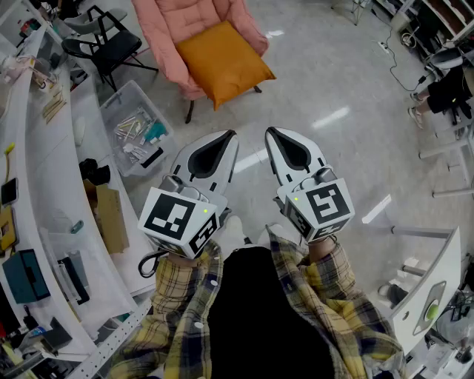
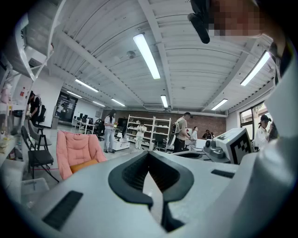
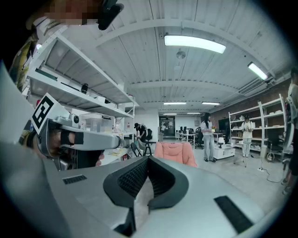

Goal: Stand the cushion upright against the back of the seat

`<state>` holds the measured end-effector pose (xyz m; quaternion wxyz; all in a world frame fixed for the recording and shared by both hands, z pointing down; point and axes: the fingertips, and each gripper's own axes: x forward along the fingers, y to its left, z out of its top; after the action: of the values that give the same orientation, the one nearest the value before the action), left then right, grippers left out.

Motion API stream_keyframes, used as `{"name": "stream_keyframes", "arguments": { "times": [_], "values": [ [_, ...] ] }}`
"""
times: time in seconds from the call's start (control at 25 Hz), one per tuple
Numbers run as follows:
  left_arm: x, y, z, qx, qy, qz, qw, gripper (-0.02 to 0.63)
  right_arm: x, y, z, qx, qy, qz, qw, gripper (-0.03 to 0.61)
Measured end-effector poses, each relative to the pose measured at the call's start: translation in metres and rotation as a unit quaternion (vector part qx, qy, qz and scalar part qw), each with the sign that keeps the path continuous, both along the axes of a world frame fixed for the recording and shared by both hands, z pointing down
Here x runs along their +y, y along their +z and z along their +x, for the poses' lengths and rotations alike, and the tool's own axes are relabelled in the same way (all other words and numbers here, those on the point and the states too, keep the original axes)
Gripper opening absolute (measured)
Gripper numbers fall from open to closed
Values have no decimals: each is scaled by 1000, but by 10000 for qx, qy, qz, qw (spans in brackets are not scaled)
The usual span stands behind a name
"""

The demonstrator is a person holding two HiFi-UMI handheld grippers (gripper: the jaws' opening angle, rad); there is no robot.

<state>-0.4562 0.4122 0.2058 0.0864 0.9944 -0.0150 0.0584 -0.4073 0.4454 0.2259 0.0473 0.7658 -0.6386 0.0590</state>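
Note:
An orange cushion (image 1: 222, 63) lies flat and tilted on the seat of a pink padded chair (image 1: 172, 22), far ahead of both grippers. My left gripper (image 1: 230, 135) and right gripper (image 1: 270, 132) hover side by side over the floor, well short of the chair, both shut and empty. In the left gripper view the pink chair (image 2: 77, 149) stands at the left with the cushion (image 2: 84, 165) low on its seat, beyond the closed jaws of that gripper (image 2: 149, 158). The right gripper view shows the chair (image 3: 174, 152) straight ahead past its closed gripper (image 3: 148, 160).
A black folding chair (image 1: 104, 44) and a clear plastic bin (image 1: 137, 129) of small parts stand left of the pink chair. A long white desk (image 1: 44, 185) with a cardboard box (image 1: 111, 215) runs along the left. A white table (image 1: 433, 296) is at right. Several people stand far off.

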Motion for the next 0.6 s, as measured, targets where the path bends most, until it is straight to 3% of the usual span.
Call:
{"name": "stream_keyframes", "arguments": {
  "times": [0.6],
  "values": [
    [-14,3,-17,31,86,-33,10000,5,-7,3,-15,52,150,4,9999,18]
  ]
}}
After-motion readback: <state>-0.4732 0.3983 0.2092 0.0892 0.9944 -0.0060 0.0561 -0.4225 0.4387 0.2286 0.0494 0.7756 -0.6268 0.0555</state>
